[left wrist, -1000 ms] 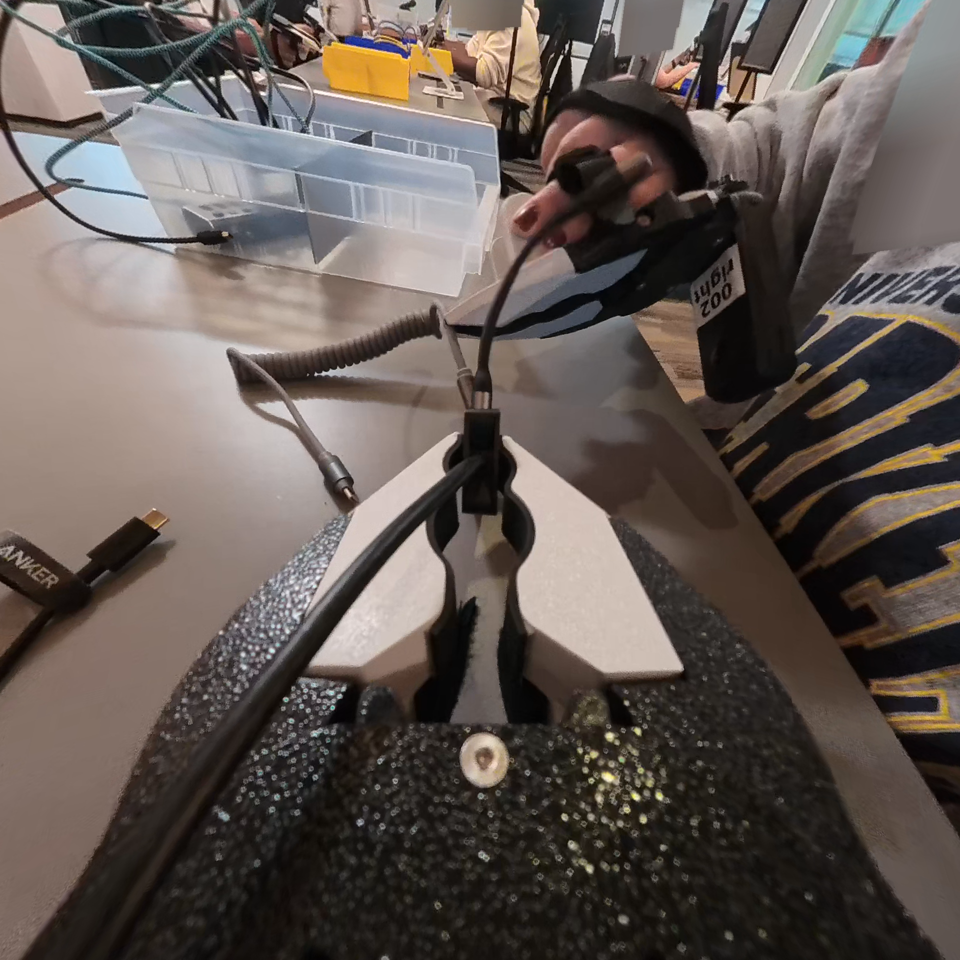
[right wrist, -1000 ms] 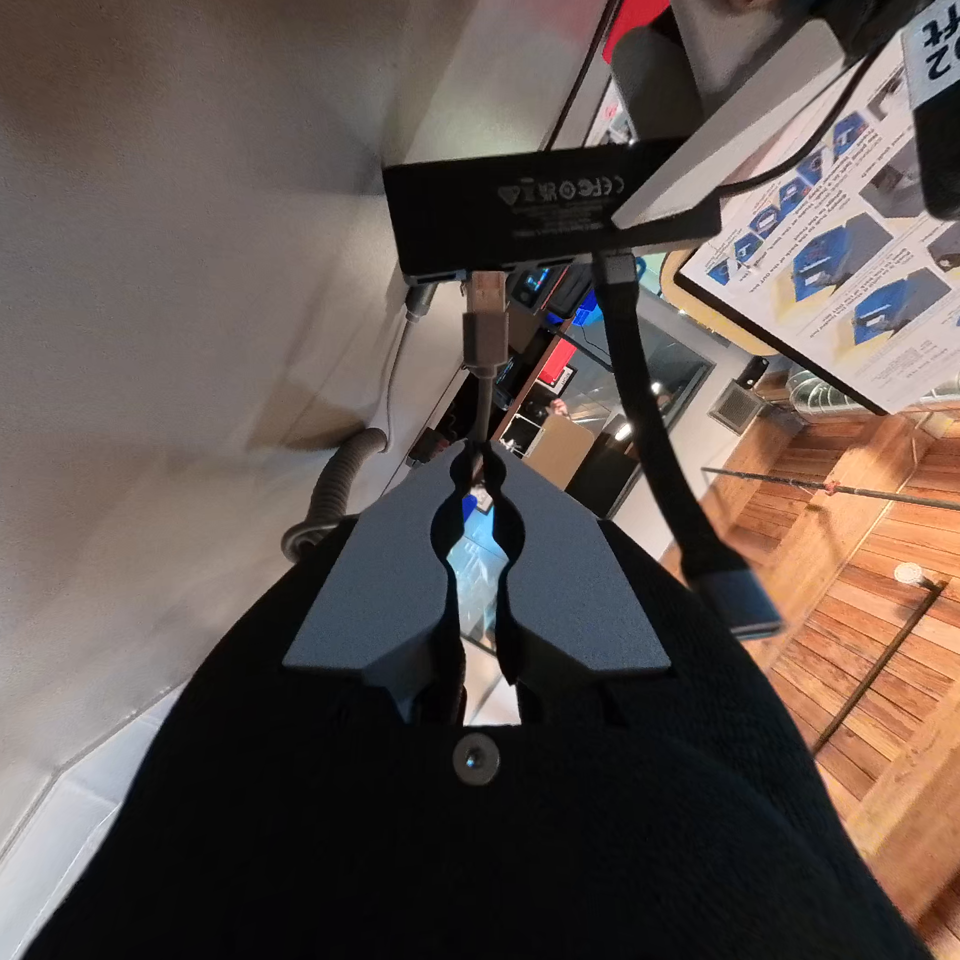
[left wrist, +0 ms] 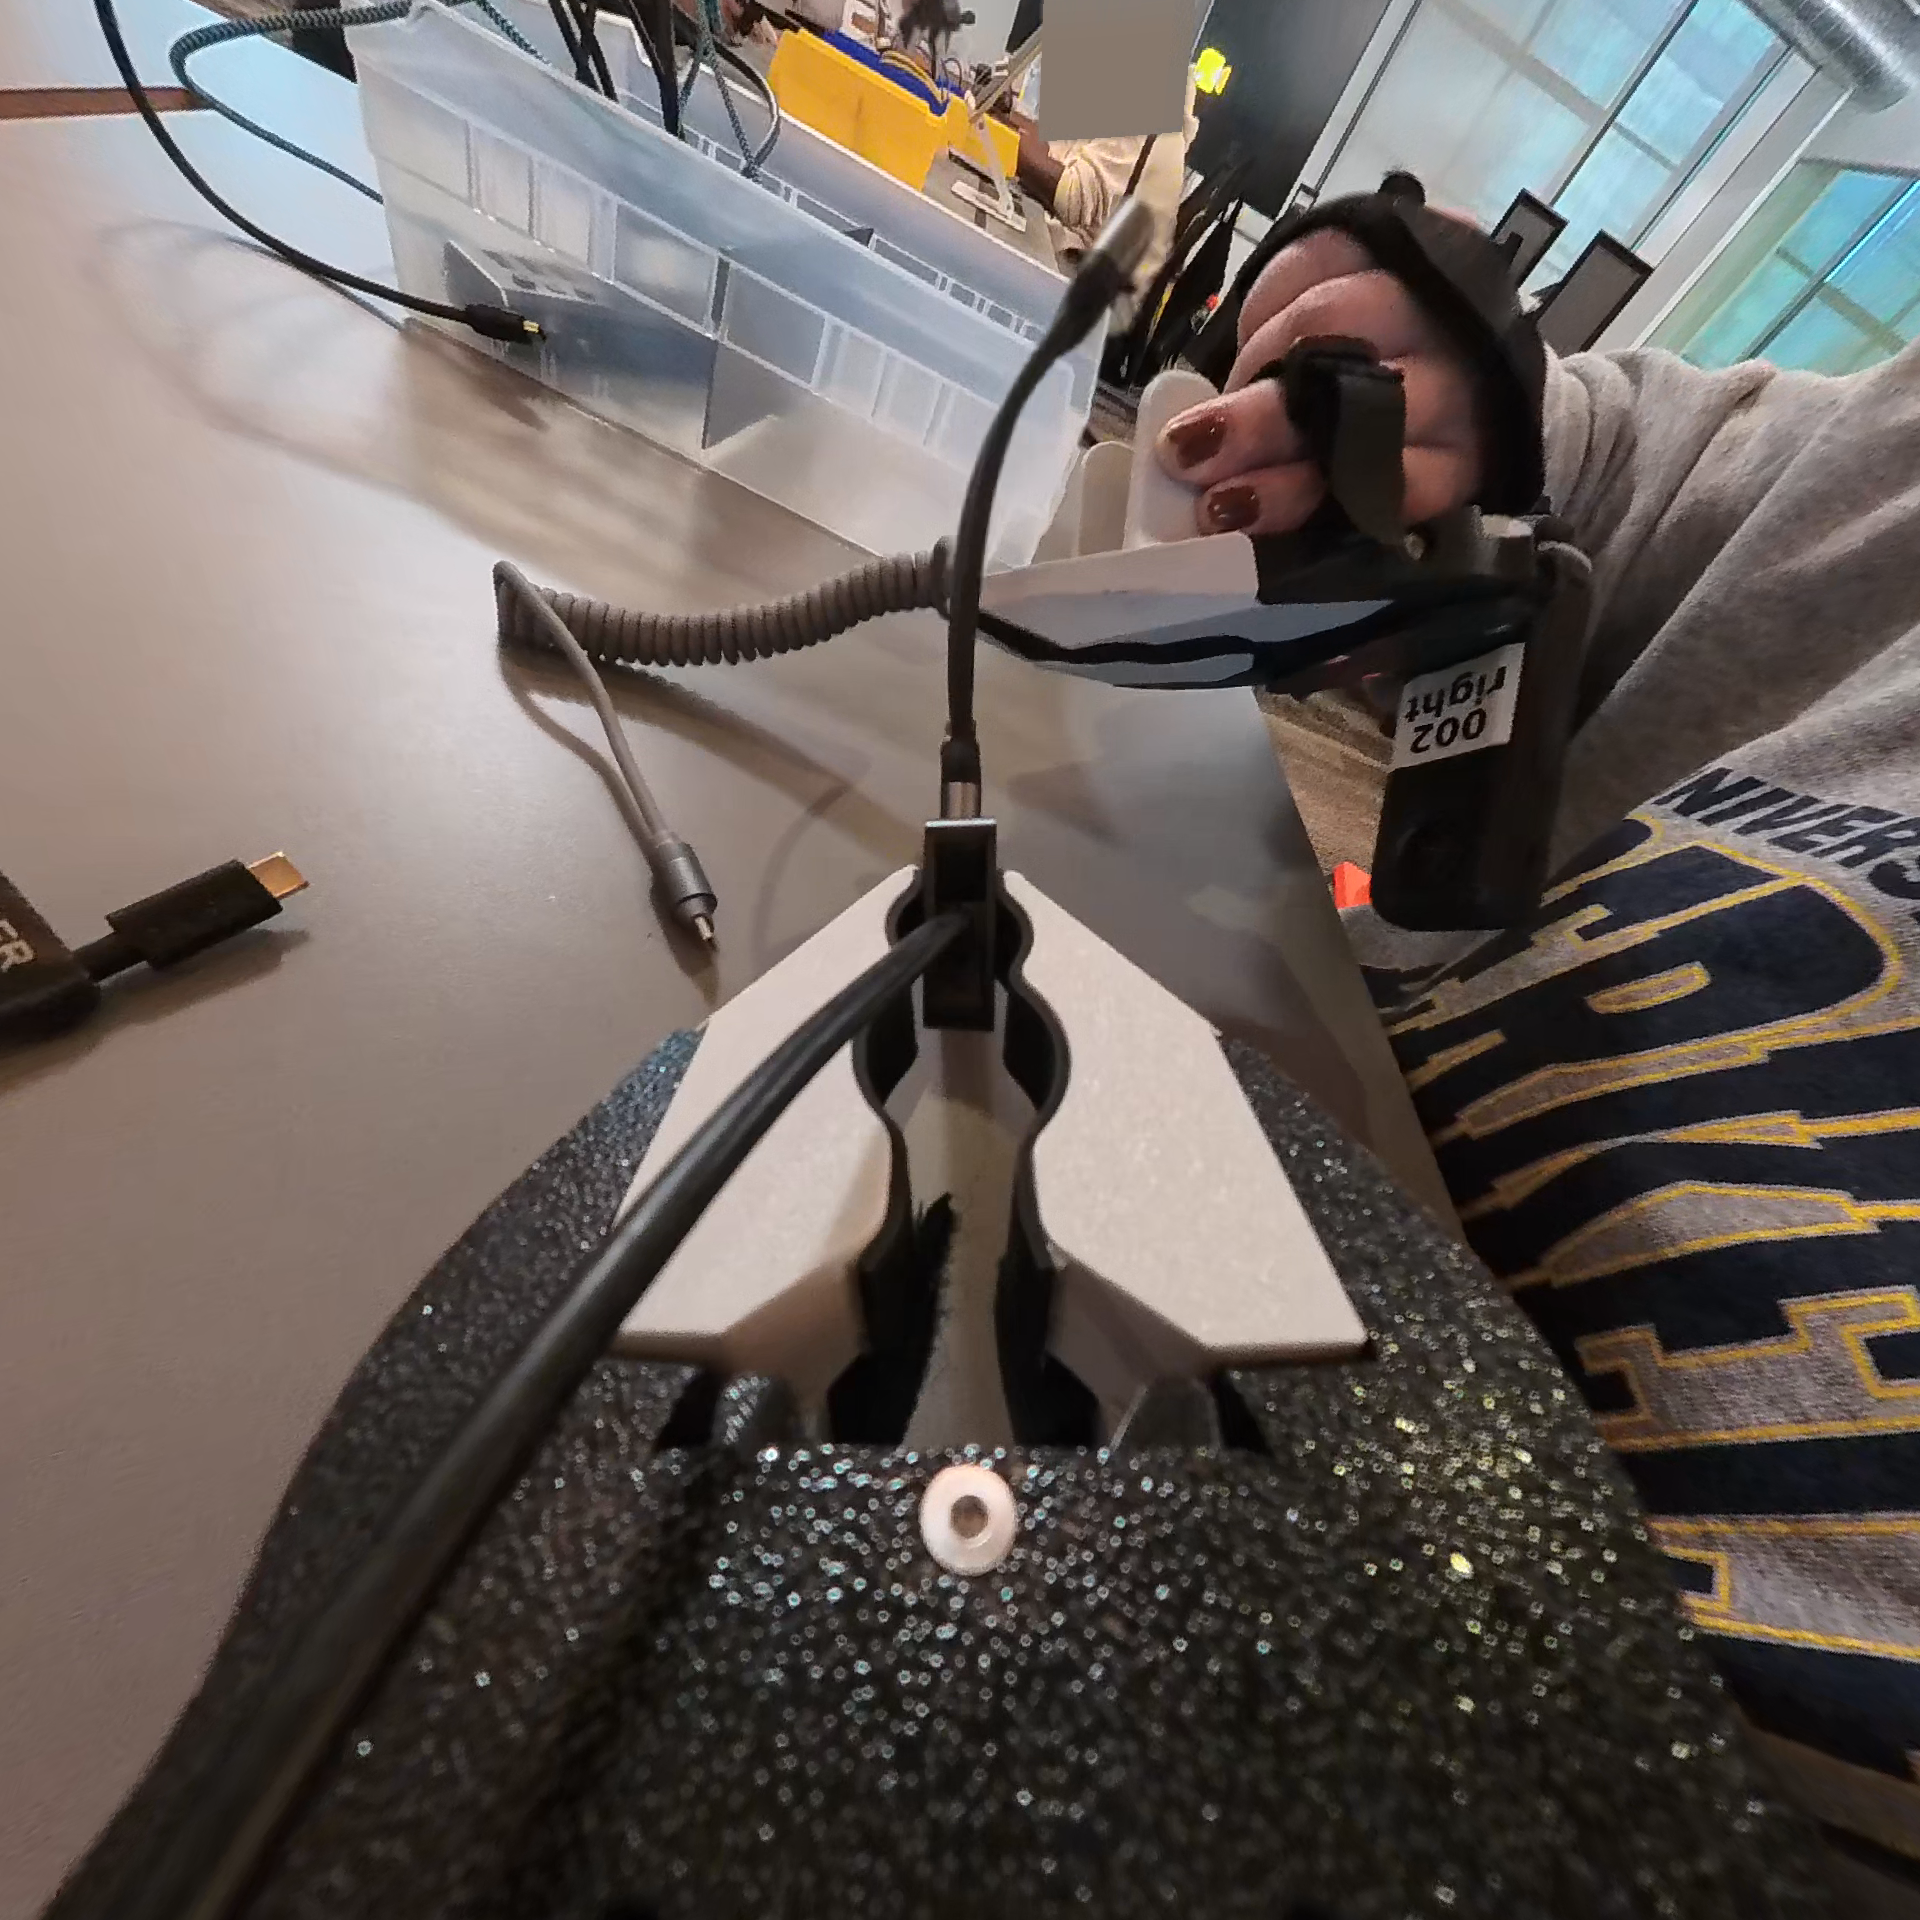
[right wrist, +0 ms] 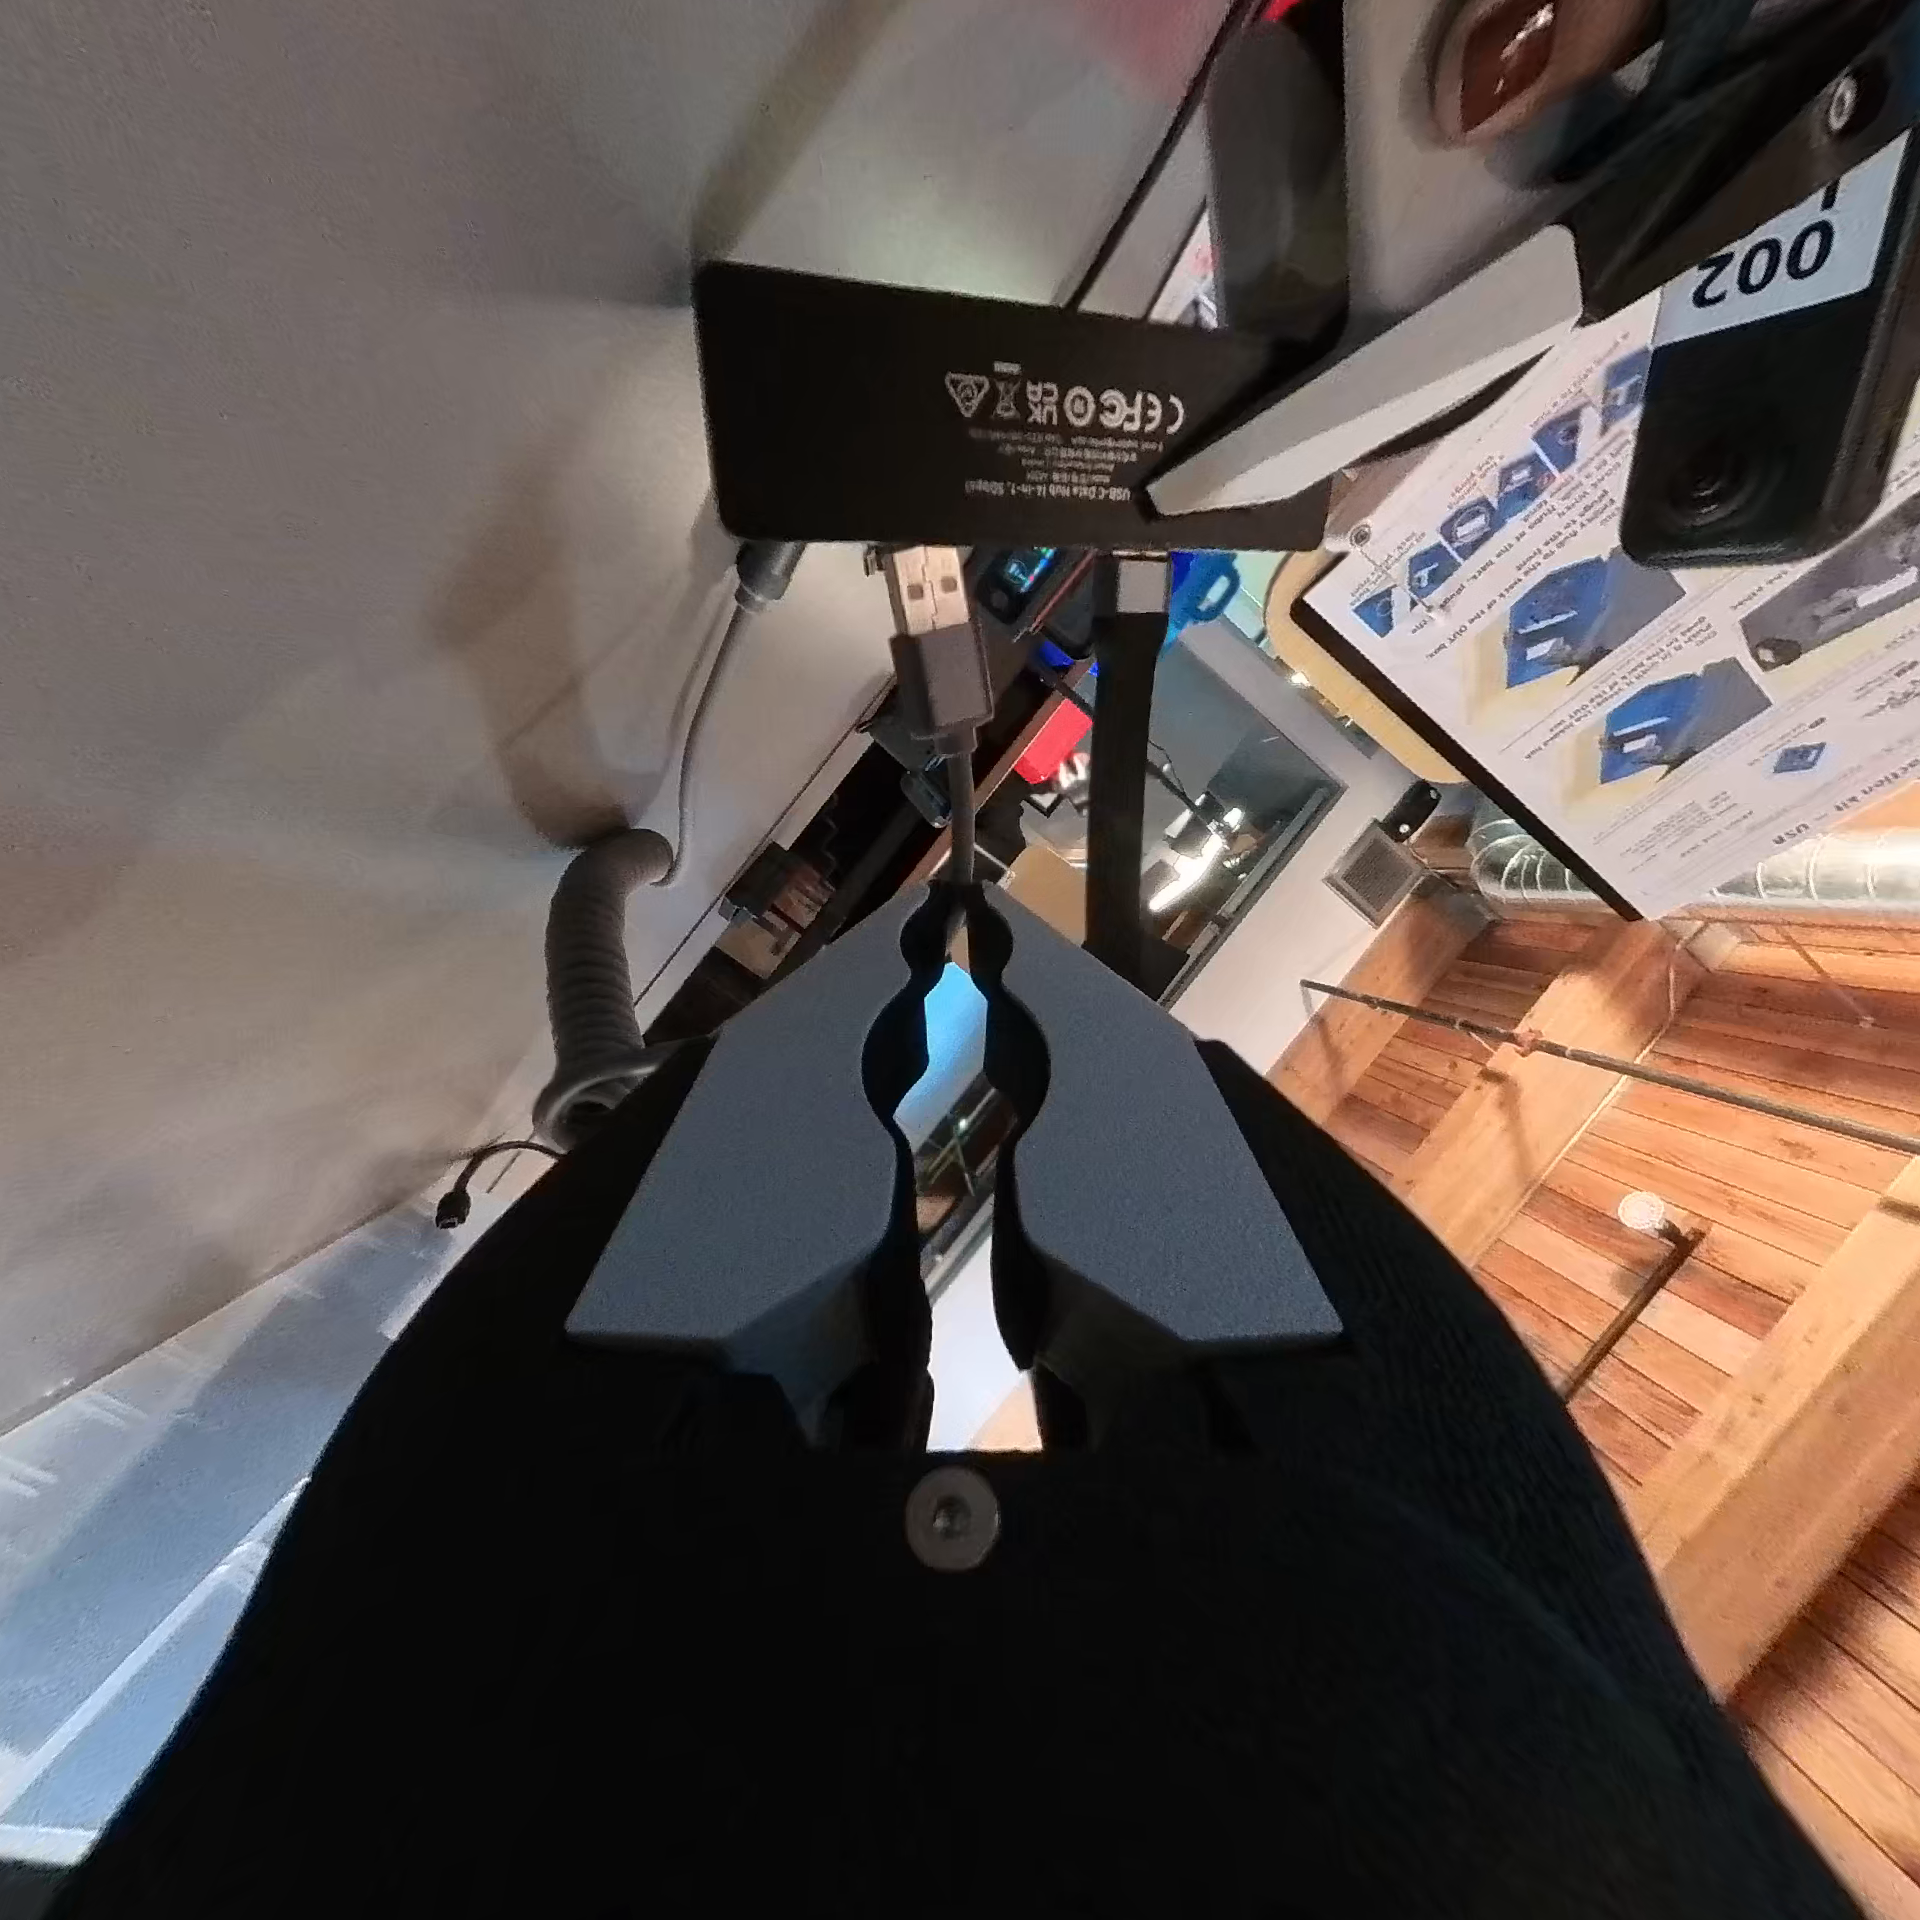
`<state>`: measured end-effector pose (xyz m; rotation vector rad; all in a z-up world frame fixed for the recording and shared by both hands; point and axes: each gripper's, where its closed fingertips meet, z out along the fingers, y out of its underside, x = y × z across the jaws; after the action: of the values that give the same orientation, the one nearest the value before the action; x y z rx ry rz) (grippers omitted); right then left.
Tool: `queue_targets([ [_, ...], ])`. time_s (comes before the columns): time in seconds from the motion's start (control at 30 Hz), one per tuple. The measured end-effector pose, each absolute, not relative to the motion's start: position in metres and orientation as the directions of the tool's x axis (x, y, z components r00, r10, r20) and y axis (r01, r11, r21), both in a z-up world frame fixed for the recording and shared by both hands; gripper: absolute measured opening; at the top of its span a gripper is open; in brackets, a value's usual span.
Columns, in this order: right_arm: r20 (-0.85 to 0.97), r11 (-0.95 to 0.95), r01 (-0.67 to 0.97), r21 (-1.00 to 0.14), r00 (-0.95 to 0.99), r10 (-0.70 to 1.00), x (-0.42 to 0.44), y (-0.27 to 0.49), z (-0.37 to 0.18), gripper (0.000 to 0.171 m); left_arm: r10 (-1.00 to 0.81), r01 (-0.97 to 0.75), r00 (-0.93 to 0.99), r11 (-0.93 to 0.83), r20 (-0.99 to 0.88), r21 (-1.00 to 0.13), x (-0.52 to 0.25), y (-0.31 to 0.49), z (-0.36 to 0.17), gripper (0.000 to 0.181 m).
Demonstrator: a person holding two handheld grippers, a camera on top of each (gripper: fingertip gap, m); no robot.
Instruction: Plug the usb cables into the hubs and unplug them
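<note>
Black plastic, the hub (right wrist: 987, 416) is clamped near one end between the fingers of my left claw (left wrist: 958, 914), which are closed onto it and hold it above the table (left wrist: 312, 675). My right claw (right wrist: 961, 914) is almost fully closed at the tips. It pinches only the thin cord of the USB cable (right wrist: 964, 821), not the plug (right wrist: 935, 644) itself. The metal nose of the plug is just at the edge of the hub. I cannot tell if it has entered a port at all.

I think the danger is in this grip. Because I hold the soft cord behind the plug, a push can bend the cord, and the plug may tilt and jam at the mouth of the port, or scrape beside it. The cord can also slide through my tips. The hub is held at one end only, so a push may turn it in my left claw. The grey plug of the coiled cable (right wrist: 592, 997) sits just beside, and I could knock it.
</note>
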<state>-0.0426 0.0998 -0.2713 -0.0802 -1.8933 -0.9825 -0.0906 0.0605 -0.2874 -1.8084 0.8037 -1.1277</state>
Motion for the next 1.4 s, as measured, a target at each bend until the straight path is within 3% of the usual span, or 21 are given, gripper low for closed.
queue_targets([
  [0.43,0.759,0.715,0.378,0.589,-0.563,-0.327,-0.043,0.095,-0.28,0.0,-0.829,-0.078,0.405,-0.451,0.385,-0.889,-0.09,0.062,-0.288,0.009],
  [0.57,0.768,0.845,0.22,0.488,-0.567,-0.297,-0.055,0.05,-0.302,0.0,-0.834,-0.087,0.387,-0.457,0.393,-0.885,-0.082,0.059,-0.289,0.009],
  [0.67,0.725,0.818,0.176,0.547,-0.588,-0.358,-0.061,0.045,-0.317,0.0,-0.86,-0.123,0.378,-0.414,0.343,-0.902,-0.072,0.055,-0.289,0.009],
  [0.8,0.804,0.878,0.299,0.374,-0.576,-0.147,-0.054,0.056,-0.306,0.0,-0.854,-0.122,0.397,-0.413,0.337,-0.902,-0.081,0.058,-0.29,0.009],
  [0.83,0.824,0.903,0.333,0.271,-0.565,-0.039,-0.05,0.054,-0.303,0.0,-0.858,-0.129,0.395,-0.405,0.328,-0.905,-0.081,0.057,-0.29,0.009],
  [0.93,0.755,0.838,0.514,-0.185,-0.471,0.456,-0.04,0.055,-0.292,0.008,-0.874,-0.152,0.388,-0.374,0.293,-0.915,-0.079,0.055,-0.289,0.009],
  [1.0,0.599,0.675,0.607,-0.42,-0.373,0.708,-0.039,0.064,-0.286,0.014,-0.883,-0.167,0.383,-0.355,0.271,-0.92,-0.078,0.054,-0.289,0.009],
  [1.07,0.394,0.506,0.645,-0.573,-0.325,0.86,-0.04,0.064,-0.287,0.02,-0.894,-0.184,0.375,-0.331,0.245,-0.926,-0.078,0.052,-0.289,0.009],
  [1.17,0.162,0.351,0.705,-0.617,-0.322,0.933,-0.041,0.061,-0.301,0.023,-0.908,-0.212,0.366,-0.295,0.204,-0.932,-0.077,0.05,-0.288,0.009],
  [1.4,0.113,0.343,0.7,-0.627,-0.354,0.928,-0.044,0.058,-0.305,0.006,-0.914,-0.216,0.366,-0.265,0.174,-0.94,-0.073,0.048,-0.287,0.009],
])
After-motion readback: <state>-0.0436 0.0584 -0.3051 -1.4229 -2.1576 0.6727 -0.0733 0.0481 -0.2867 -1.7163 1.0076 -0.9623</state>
